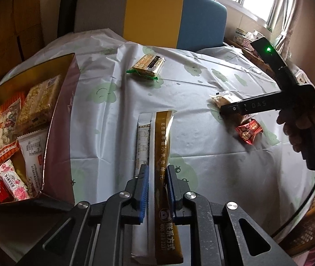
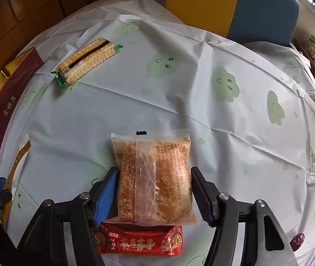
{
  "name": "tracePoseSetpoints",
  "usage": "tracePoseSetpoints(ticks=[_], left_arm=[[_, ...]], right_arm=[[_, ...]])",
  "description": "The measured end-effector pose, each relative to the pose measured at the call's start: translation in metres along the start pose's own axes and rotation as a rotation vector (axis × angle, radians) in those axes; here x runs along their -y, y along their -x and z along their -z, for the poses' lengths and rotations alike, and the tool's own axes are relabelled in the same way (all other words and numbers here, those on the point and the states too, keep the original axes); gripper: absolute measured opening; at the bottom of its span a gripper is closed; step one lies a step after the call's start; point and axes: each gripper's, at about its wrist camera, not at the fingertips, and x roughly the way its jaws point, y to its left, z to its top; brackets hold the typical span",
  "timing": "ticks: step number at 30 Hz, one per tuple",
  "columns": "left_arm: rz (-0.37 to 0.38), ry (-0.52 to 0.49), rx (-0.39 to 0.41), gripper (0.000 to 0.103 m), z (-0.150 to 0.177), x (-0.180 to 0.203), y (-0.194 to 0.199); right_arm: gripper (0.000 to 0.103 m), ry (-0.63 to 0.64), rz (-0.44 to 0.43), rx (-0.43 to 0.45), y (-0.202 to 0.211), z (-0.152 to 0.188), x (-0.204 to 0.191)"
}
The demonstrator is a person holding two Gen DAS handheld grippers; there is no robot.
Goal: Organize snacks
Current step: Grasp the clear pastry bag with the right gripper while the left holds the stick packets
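My left gripper point(image 1: 157, 168) is shut on a long gold stick sachet point(image 1: 163, 144) that points away over the table. A white stick sachet point(image 1: 143, 141) runs beside it under the left finger; I cannot tell whether it is gripped too. My right gripper point(image 2: 153, 170) is open and points down, with a clear packet of brown crumbly cake point(image 2: 153, 177) between its fingers. The pads stand at the packet's sides without visibly squeezing it. A red foil packet point(image 2: 139, 239) lies just behind the cake. A biscuit pack with green ends point(image 2: 86, 59) lies farther off.
An open maroon gift box point(image 1: 62, 110) holding several snack packets stands at the table's left. The round table wears a white cloth with green prints point(image 2: 224, 84). A grey, yellow and blue chair back point(image 1: 155, 13) stands behind it. A small red item point(image 2: 297, 239) lies near the right edge.
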Motion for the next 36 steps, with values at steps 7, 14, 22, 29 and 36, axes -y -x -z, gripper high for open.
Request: tracePoseSetpoints(ticks=[7, 14, 22, 29, 36], left_arm=[[-0.013, -0.045, 0.013, 0.015, -0.008, 0.011, 0.005], [-0.040, -0.091, -0.012, 0.018, -0.002, 0.020, -0.007], [-0.065, -0.072, -0.010, 0.029, -0.004, 0.011, -0.016], [-0.027, -0.077, -0.012, 0.022, 0.003, 0.017, -0.004], [0.002, -0.032, 0.045, 0.023, -0.009, 0.015, 0.021]], right_arm=[[0.084, 0.006, 0.018, -0.021, -0.013, -0.017, 0.009], [0.063, 0.063, 0.019, -0.016, -0.005, -0.017, -0.002], [0.062, 0.058, 0.005, -0.006, -0.006, -0.018, 0.002], [0.062, 0.067, 0.018, 0.003, -0.004, -0.016, -0.004], [0.062, 0.062, 0.010, 0.006, -0.005, -0.016, -0.002]])
